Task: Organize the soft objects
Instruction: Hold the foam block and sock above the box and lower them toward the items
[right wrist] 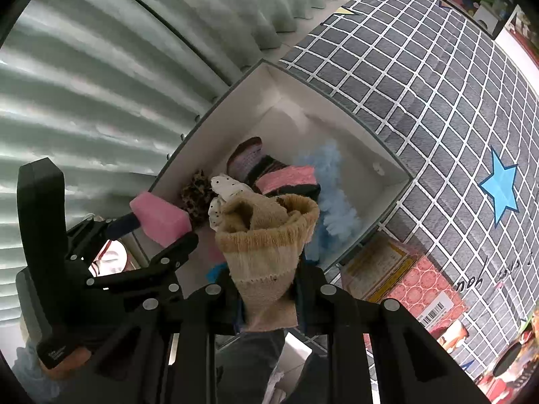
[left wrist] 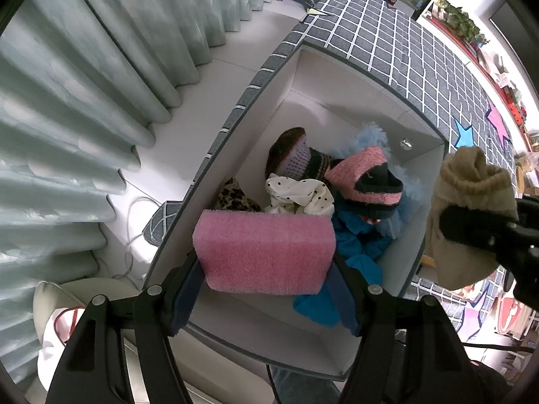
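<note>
1. Your left gripper (left wrist: 266, 262) pointed straight down over the white-lined storage box with a grey grid-patterned fabric outside (left wrist: 337, 77), its blue-padded jaws clamped on the two ends of a pink rectangular foam sponge (left wrist: 266, 250).
2. Your right gripper (right wrist: 267, 298) was squeezed tight on a beige knitted sock (right wrist: 266, 252), tilted steeply down toward the same box, with the sock's open cuff facing away from the camera.
3. You could not see the right gripper's pads; the sock covered them, and its lower end was hidden between the black jaws.
4. From the left wrist view, the sock (left wrist: 468, 215) hung at the right edge, beside the box's right wall, with the gripper holding it cut off by the frame.
5. Inside the box lay a white polka-dot cloth (left wrist: 299, 195), a pink-and-navy striped sock (left wrist: 367, 181), a fluffy light-blue item (left wrist: 370, 138), a bright blue fabric (left wrist: 353, 249), a dark knitted sock with a lilac band (left wrist: 293, 155) and a leopard-print piece (left wrist: 235, 198), heaped so their shapes were hard to separate.
6. You held the sponge above the box's near end, hiding part of the leopard-print piece and the polka-dot cloth.
7. Pale green pleated curtains (left wrist: 84, 101) hung beside the box.
</note>
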A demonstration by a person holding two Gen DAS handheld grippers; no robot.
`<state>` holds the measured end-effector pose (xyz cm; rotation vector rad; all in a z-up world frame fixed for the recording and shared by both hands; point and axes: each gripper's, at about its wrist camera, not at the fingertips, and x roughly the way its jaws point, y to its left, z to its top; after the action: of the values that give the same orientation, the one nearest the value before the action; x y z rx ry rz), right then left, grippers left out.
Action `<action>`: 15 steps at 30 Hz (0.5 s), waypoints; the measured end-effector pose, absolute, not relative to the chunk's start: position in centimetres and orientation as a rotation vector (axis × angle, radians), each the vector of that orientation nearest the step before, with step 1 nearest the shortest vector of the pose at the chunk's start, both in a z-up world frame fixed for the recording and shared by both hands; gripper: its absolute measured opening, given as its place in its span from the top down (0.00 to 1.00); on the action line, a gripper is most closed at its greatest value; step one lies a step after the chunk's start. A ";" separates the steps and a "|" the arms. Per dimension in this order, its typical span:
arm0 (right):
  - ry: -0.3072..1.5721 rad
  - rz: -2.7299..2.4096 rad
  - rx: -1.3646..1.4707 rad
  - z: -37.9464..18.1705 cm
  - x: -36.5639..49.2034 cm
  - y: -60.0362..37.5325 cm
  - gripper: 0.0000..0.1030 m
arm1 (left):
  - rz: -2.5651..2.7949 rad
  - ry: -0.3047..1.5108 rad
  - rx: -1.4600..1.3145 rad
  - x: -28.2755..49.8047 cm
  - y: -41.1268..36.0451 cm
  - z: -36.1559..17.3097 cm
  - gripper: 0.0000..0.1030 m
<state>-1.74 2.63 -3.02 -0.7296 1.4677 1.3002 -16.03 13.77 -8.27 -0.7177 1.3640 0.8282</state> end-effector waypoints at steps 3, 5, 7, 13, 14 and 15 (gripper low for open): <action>1.469 1.296 -0.727 -3.0 -1.6 2.8 0.77 | 0.827 1.364 -0.720 -16.0 13.8 -8.3 0.30; 1.469 1.294 -0.727 -3.1 -1.5 3.0 0.77 | 0.825 1.365 -0.720 -15.7 13.9 -8.3 0.30; 1.468 1.295 -0.729 -3.1 -1.5 3.0 0.77 | 0.823 1.364 -0.721 -15.5 14.0 -8.3 0.30; 1.461 1.278 -0.727 -3.4 -0.9 4.0 0.77 | 0.826 1.357 -0.722 -14.3 14.8 -8.4 0.30; 1.457 1.273 -0.728 -3.5 -0.7 4.2 0.77 | 0.827 1.357 -0.722 -14.1 15.0 -8.4 0.30; 1.455 1.270 -0.727 -3.6 -0.5 4.5 0.77 | 0.827 1.356 -0.722 -13.8 15.1 -8.5 0.30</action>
<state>-0.52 4.47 -3.63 -0.7274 1.4545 1.2697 -13.81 15.13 -8.46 -0.7217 1.3561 0.8273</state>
